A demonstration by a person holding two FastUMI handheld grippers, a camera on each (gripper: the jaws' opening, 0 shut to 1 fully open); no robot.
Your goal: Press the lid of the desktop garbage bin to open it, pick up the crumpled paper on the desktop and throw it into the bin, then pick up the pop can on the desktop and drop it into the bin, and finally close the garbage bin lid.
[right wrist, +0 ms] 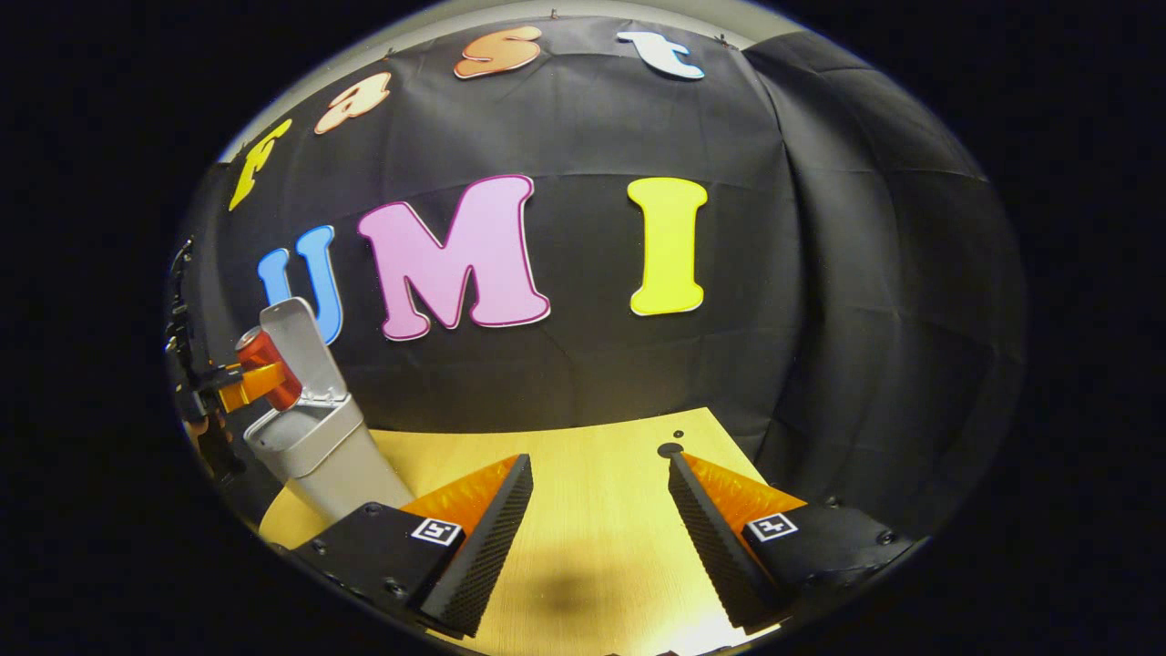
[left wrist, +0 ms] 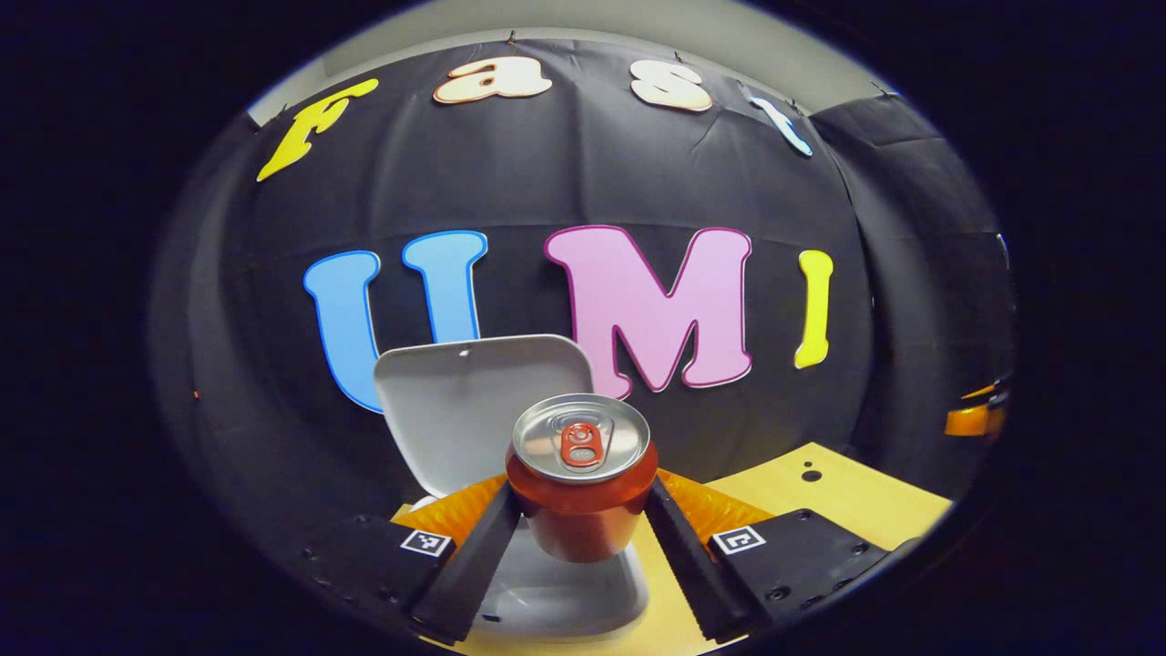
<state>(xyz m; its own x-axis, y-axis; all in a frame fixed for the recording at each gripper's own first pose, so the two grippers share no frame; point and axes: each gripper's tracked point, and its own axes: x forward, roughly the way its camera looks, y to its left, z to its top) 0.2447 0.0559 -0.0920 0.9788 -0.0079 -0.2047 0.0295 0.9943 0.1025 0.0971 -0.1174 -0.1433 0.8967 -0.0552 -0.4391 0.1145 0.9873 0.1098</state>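
While the left gripper pinches the can above the open bin | right gripper spread wide, empty | next: release, then close lid.

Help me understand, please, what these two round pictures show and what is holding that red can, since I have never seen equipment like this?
Each picture comes from a camera riding on a hand-held claw that a person carries; there is no robot arm. In the left gripper view you look along the left claw, whose two fingers press on the sides of a red pop can, held upright above the grey desktop bin. The bin's lid stands open behind the can. In the right gripper view the right claw hangs open and empty over the wooden desktop. Far to the left of that picture you see the same bin, the can and the left claw from the side.
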